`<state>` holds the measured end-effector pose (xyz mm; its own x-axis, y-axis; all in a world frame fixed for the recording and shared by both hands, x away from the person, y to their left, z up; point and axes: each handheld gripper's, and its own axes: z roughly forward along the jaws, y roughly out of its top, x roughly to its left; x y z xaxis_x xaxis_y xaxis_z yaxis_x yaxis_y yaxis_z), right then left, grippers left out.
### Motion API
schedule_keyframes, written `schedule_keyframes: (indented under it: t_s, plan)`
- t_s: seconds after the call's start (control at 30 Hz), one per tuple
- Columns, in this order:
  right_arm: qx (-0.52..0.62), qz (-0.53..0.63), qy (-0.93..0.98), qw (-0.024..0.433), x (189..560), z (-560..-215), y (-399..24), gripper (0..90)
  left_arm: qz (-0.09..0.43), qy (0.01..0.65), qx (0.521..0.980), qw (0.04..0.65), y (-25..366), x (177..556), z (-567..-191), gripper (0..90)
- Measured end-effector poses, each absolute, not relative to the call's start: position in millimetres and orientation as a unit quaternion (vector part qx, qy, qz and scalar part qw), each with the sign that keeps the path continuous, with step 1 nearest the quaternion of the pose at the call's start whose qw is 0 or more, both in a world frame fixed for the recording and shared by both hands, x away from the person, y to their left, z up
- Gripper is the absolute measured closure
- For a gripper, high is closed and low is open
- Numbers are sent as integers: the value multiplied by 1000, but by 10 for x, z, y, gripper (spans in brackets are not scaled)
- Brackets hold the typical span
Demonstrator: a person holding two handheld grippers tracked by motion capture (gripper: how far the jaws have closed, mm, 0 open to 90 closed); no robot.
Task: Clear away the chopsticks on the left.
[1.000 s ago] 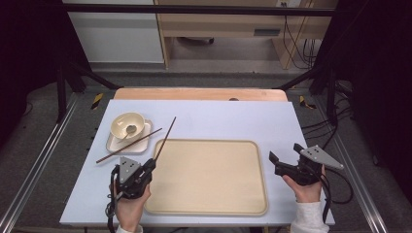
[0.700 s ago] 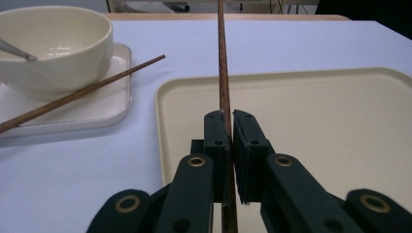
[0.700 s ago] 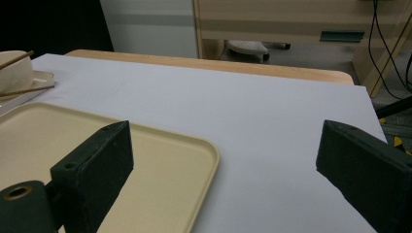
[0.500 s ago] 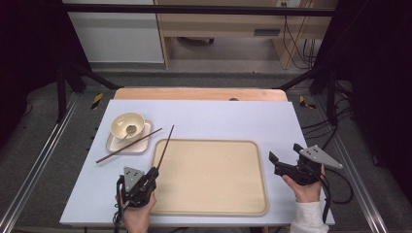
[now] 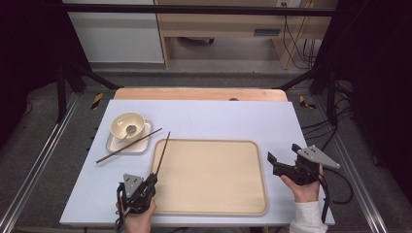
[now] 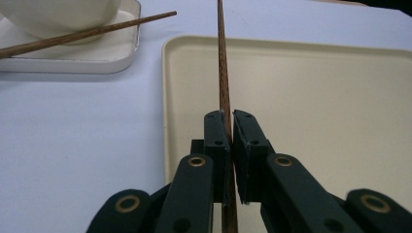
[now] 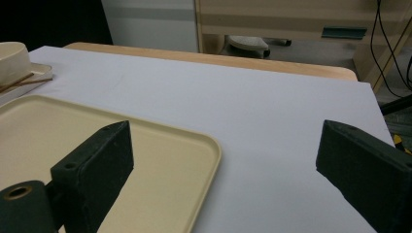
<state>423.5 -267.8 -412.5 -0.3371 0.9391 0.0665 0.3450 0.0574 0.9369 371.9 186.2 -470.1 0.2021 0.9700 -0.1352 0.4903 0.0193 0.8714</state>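
The left tongs (image 5: 154, 178) sit low at the tray's (image 5: 252, 206) near left corner, held from below by the left hand (image 5: 138, 218), and point up along the tray's left edge. They are clamped on a chopstick (image 5: 163, 153), which runs from between the pads out past the tray's far left corner. The right tongs (image 5: 273, 162) are held level just off the tray's right edge, the right hand (image 5: 303, 187) under them, jaws spread wide with nothing between them.

The left gripper view shows the grip itself: the two pads (image 6: 216, 131) pinch the chopstick (image 6: 223, 73) close to its thick end, and the stick lies over the tray's left rim (image 6: 166, 97). It also shows a second chopstick (image 6: 87, 34) lying across a white dish (image 6: 97, 60) to the left of the tray, leaning against a bowl (image 6: 58, 14). The high view shows a spoon (image 5: 130, 130) inside that bowl (image 5: 127, 125). The right gripper view shows the tray's right rim (image 7: 214, 150) against the pale worktop (image 7: 272, 116).
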Motion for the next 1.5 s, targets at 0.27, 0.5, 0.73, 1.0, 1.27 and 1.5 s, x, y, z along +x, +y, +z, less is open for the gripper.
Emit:
schedule_keyframes:
  t_s: [0.27,0.5,0.73,1.0,1.27,1.5]
  plan:
    - [485,483,660,308,4233,-4124,-2684,70,278,575,648,415,1823,3696,-4789,850]
    - [485,483,660,308,4234,-4124,-2685,70,281,580,650,404,1811,3700,-4845,850]
    - [487,482,660,307,4235,-4126,-2675,71,283,586,652,390,1805,3705,-4894,850]
    - [486,483,660,309,4235,-4126,-2676,72,280,589,654,382,1800,3731,-4915,849]
    - [485,483,660,309,4237,-4128,-2669,73,272,585,662,381,1809,3751,-4913,843]
    - [484,484,661,309,4237,-4128,-2669,74,271,578,672,375,1803,3767,-4905,831]
